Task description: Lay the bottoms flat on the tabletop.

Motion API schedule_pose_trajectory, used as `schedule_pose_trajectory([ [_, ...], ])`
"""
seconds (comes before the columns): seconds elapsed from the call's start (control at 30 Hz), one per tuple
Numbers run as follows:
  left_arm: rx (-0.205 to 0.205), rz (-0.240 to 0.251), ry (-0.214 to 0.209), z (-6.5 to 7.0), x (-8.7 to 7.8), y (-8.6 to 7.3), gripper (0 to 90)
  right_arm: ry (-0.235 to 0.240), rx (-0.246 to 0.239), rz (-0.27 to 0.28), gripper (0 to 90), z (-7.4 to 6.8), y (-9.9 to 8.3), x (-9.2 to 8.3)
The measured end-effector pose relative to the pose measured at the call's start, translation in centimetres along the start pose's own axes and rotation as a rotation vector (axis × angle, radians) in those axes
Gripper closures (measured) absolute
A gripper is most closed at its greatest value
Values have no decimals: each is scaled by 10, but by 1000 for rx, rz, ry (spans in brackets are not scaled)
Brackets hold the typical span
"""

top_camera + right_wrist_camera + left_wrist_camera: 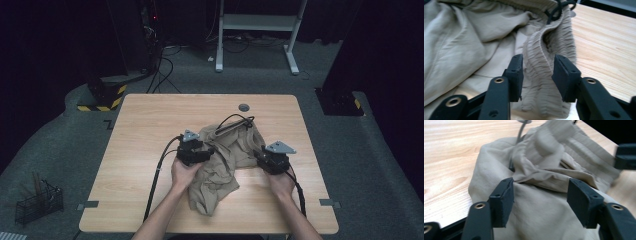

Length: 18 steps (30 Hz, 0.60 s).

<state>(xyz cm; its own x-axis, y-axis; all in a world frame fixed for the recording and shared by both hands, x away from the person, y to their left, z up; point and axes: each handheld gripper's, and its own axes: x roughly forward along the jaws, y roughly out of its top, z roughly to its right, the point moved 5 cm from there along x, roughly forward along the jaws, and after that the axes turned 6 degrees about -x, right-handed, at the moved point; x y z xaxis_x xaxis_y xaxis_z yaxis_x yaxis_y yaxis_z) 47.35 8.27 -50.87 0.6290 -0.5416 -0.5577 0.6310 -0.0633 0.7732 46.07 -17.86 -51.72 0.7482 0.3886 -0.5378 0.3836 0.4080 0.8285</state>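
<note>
Straddling the beige garment [474, 37], the right hand-held gripper [537, 75] gapes.

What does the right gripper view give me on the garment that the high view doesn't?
Right gripper view: the gathered elastic waistband runs between the right gripper's open jaws, pads not pressing it, with a dark drawcord knotted above. High view: the whole crumpled beige garment on the table, the left gripper at its other edge, and a hanger on top. Both: beige cloth on wood.
</note>
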Motion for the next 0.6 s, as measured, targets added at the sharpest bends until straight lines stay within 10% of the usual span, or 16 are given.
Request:
schedule_pose_trajectory([
  [0.13,-11,-22,13,-2,6,1,451,16,-4,32,630,-8,0,-9],
  [0.37,47,-96,44,5,20,4,323,80,-34,-92,598,-22,-11,16],
  [0.6,182,-194,142,6,35,-8,438,103,-33,-173,682,-24,-16,31],
])
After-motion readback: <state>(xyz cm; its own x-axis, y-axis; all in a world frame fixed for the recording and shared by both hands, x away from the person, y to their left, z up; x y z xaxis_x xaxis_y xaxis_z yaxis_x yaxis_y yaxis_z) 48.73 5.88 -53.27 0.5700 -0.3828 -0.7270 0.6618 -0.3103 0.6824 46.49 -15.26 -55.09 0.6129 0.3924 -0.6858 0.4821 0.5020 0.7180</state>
